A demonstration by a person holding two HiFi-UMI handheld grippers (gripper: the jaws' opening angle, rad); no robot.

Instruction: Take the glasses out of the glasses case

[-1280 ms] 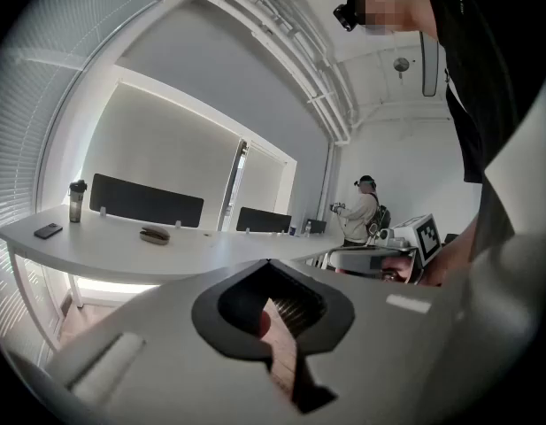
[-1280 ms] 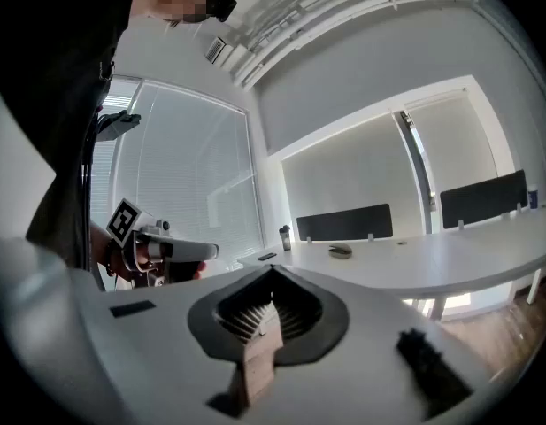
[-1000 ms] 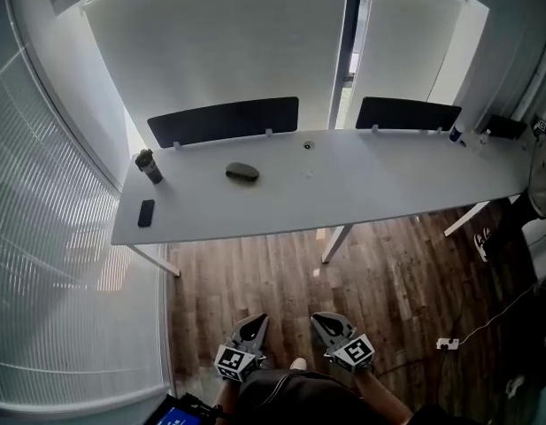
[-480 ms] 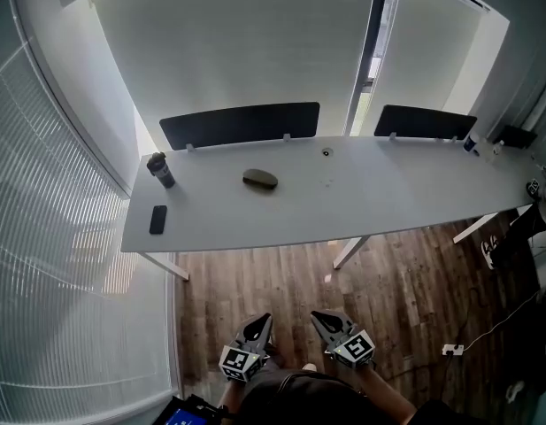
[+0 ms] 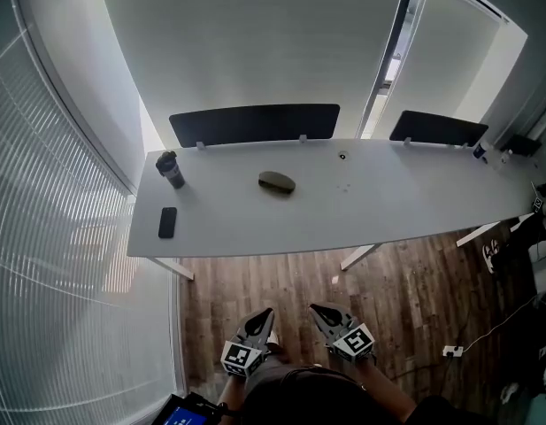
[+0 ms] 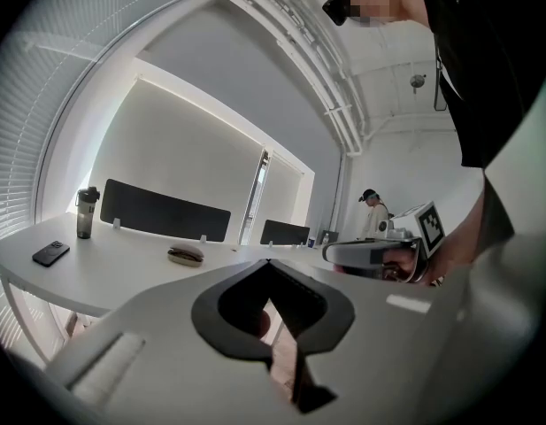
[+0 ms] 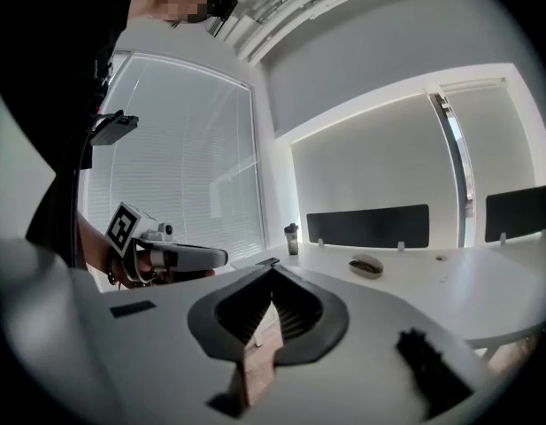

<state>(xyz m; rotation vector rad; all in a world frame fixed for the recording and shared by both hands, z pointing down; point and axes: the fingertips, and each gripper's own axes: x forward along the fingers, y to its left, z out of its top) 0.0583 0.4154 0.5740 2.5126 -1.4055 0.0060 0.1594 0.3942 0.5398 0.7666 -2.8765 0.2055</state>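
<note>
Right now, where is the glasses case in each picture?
Head view: the glasses case lies on the white table, a little left of the picture's middle.
Left gripper view: the case shows small, left of centre, on the table.
Right gripper view: the case sits right of centre, on the table.
Shared landmark: the dark bottle stands left of the case in all three views.
</note>
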